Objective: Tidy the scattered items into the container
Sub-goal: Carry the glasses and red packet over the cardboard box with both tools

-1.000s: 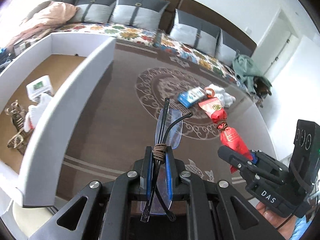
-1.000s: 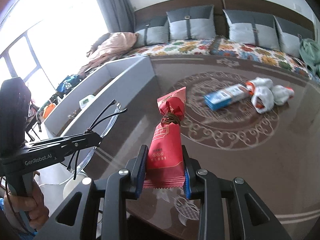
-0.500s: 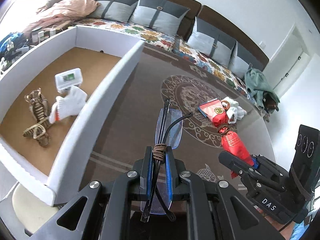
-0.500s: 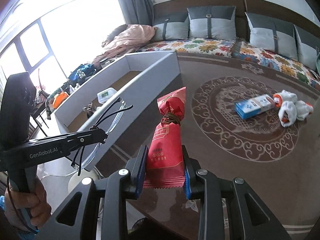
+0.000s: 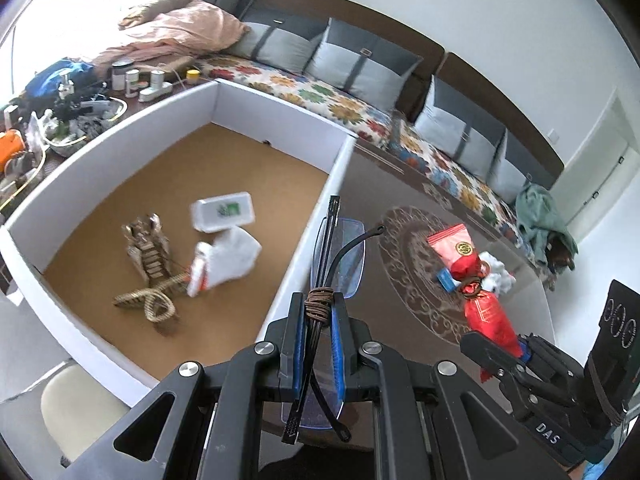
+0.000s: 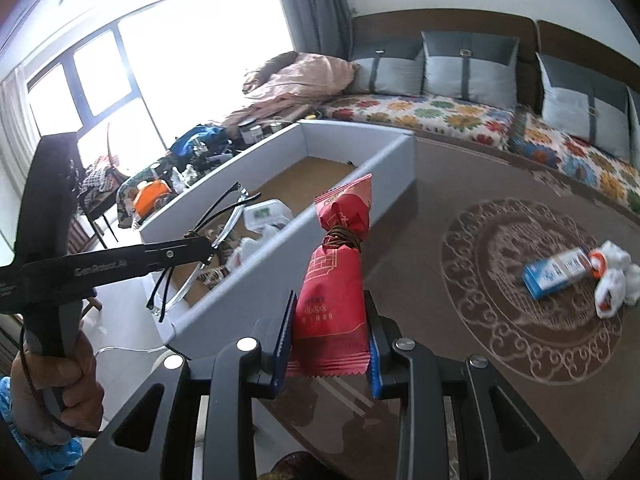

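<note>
Since the earlier frames both grippers have swung left toward the white-walled container with the brown floor (image 5: 276,280), whose interior now fills much of the left wrist view. The left gripper (image 5: 316,340) has its jaws clamped on the folded rimless glasses with black temples and a brown cord wound round them (image 5: 338,252), held over the container's right wall. The right gripper (image 6: 328,344) has its jaws clamped on the lower end of the red foil snack packet tied with a brown cord at its neck (image 6: 336,280), held upright above the desk just right of that same wall.

Inside the container lie a white rectangular box with a green label (image 5: 223,211), a crumpled white sock with an orange band (image 5: 224,264) just near of it, and a woven tan rope item (image 5: 149,268) to the left, touching the sock.

On the brown patterned desk (image 6: 460,184), well to the right, a blue-and-white carton (image 6: 558,270) lies touching a bundle of white socks with orange trim (image 6: 614,276). A hand (image 6: 56,392) grips the left gripper's handle. A sofa with a floral cover and grey cushions (image 6: 460,92) runs along the far side.
</note>
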